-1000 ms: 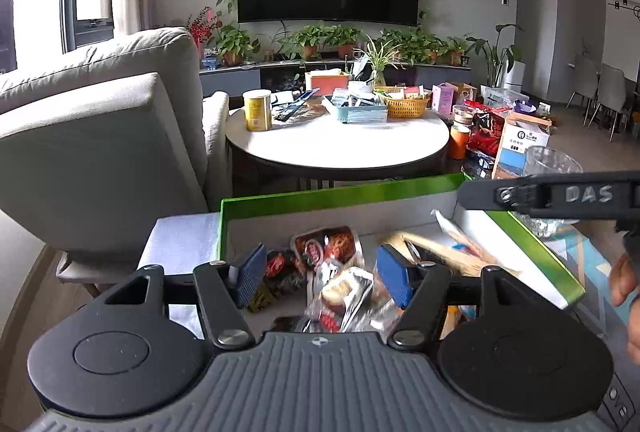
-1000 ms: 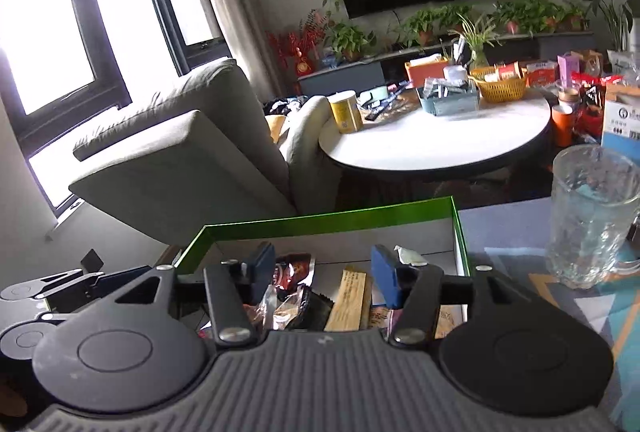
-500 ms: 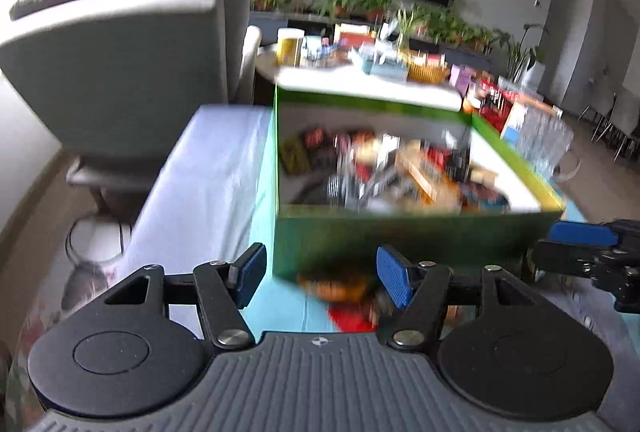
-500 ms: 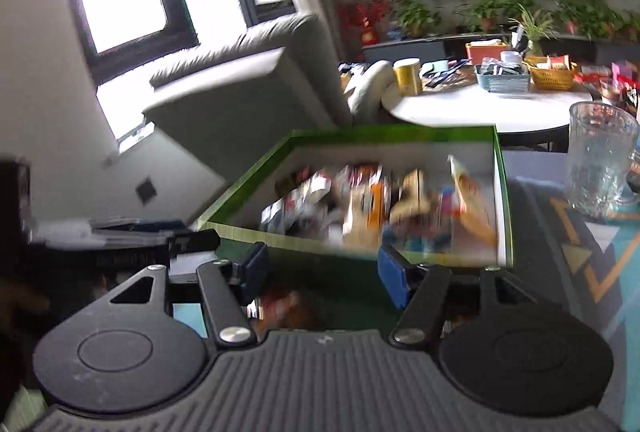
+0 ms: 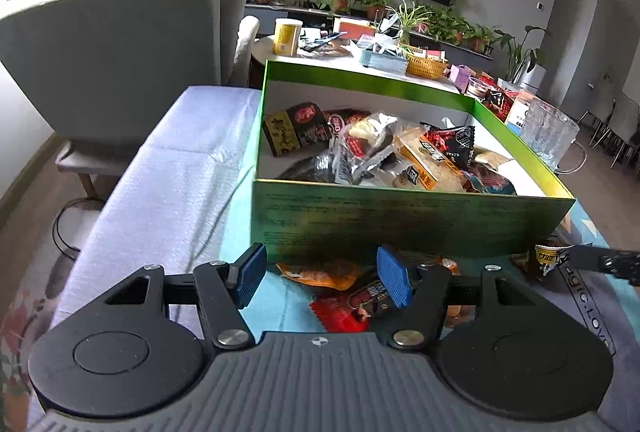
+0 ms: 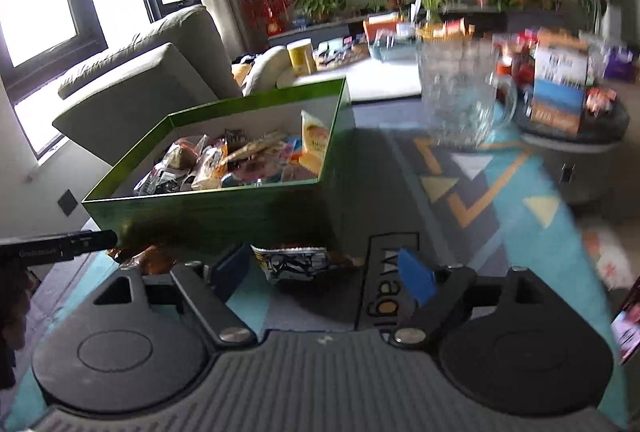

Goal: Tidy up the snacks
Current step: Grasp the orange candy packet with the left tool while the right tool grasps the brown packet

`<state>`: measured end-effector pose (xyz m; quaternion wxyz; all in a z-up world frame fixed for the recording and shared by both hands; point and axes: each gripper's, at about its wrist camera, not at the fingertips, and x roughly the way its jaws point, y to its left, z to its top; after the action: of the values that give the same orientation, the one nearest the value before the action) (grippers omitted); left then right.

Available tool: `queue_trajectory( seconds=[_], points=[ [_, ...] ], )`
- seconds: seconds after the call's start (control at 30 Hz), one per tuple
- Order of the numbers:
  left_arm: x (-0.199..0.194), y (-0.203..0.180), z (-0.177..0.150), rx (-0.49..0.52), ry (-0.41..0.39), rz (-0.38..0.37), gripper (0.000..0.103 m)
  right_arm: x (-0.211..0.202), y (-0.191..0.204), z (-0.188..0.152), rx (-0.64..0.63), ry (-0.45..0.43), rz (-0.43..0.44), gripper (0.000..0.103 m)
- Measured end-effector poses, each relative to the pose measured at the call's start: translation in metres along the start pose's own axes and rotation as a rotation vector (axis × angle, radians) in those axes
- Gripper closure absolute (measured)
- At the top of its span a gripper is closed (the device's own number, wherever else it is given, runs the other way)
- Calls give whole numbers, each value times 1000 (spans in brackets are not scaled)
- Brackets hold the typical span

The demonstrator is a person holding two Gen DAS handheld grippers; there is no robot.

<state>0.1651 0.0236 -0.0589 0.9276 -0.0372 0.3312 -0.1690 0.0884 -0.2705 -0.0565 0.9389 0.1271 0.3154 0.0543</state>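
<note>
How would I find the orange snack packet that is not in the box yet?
Find the big green box full of snacks on the patterned tablecloth. Look at the cloth just in front of its near wall: the orange packet lies flat there. Beside it is a red packet; the orange one is closer to the box.

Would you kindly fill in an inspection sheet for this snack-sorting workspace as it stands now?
Surface: patterned teal tablecloth with a lilac cloth alongside.
Job's things: open green cardboard box full of mixed snack packets; loose orange packet, red packet and black-and-white packet lie on the cloth in front of it.
Clutter: clear glass mug beside the box.
Grippers: left gripper open over the loose packets; right gripper open, the black-and-white packet between its fingers, not pressed.
Cables: one on the floor.
Surroundings: grey armchair, round white table, wall television, potted plants.
</note>
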Motion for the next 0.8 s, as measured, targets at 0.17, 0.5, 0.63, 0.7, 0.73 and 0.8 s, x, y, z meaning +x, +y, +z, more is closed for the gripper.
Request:
queue_trajectory(
  seconds=[0.17,0.5,0.63,0.7,0.73,0.8],
  points=[
    [7,-7,-4,-7,19,-12,45,13,8,-4,3,20,38,58],
    [11,-22,-13,-8,20,-39,69,30,24,-12,18,11,-110,59],
    [1,-37,-25,86,45,-168,69,24,26,-17,13,23,-42,59],
    [-6,-47,-33,127,61,-220,69,19,33,-21,-25,43,-12,59],
    [-9,-51,-37,145,66,-233,69,16,38,-24,-47,57,10,59],
    [-17,-57,-42,172,78,-245,70,9,47,-31,-85,73,38,59]
  ],
)
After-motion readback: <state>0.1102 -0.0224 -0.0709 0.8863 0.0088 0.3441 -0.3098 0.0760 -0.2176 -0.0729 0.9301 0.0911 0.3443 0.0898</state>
